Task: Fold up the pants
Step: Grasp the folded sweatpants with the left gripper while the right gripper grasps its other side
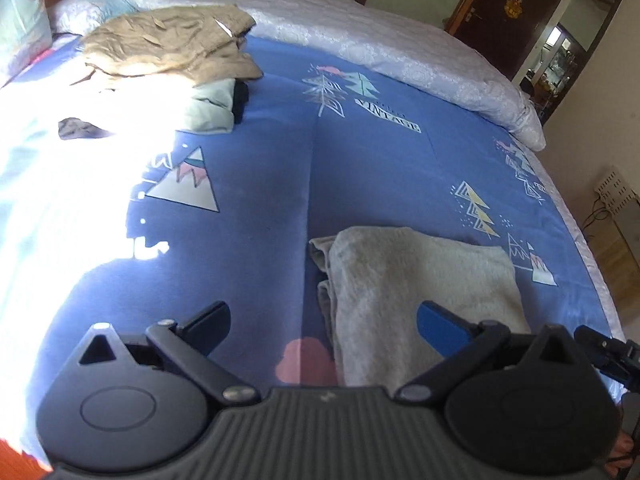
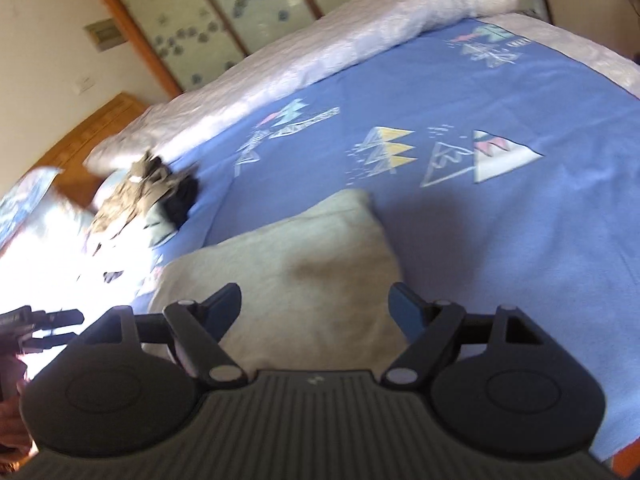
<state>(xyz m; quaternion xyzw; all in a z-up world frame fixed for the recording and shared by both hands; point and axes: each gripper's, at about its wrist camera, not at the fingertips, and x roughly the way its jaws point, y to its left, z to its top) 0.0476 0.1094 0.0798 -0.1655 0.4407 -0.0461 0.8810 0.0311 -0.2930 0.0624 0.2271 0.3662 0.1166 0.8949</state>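
Observation:
Folded light grey pants (image 1: 420, 280) lie on the blue patterned bedsheet (image 1: 280, 168), near its front edge. In the right wrist view the same pants (image 2: 288, 248) form a neat rectangle. My left gripper (image 1: 324, 328) hovers above the pants' left edge, open, with nothing between its fingers. My right gripper (image 2: 316, 312) hangs over the near part of the pants, also open and holding nothing. Neither gripper touches the cloth. The other gripper's tip shows at each view's edge: the right gripper (image 1: 608, 354) and the left gripper (image 2: 44, 326).
A pile of clothes, with a tan garment (image 1: 172, 44) on top, sits at the bed's far left in bright sunlight. A white quilt (image 1: 360, 28) is rolled along the far side. A wooden headboard (image 2: 92, 136) and a dark door (image 1: 508, 12) stand beyond.

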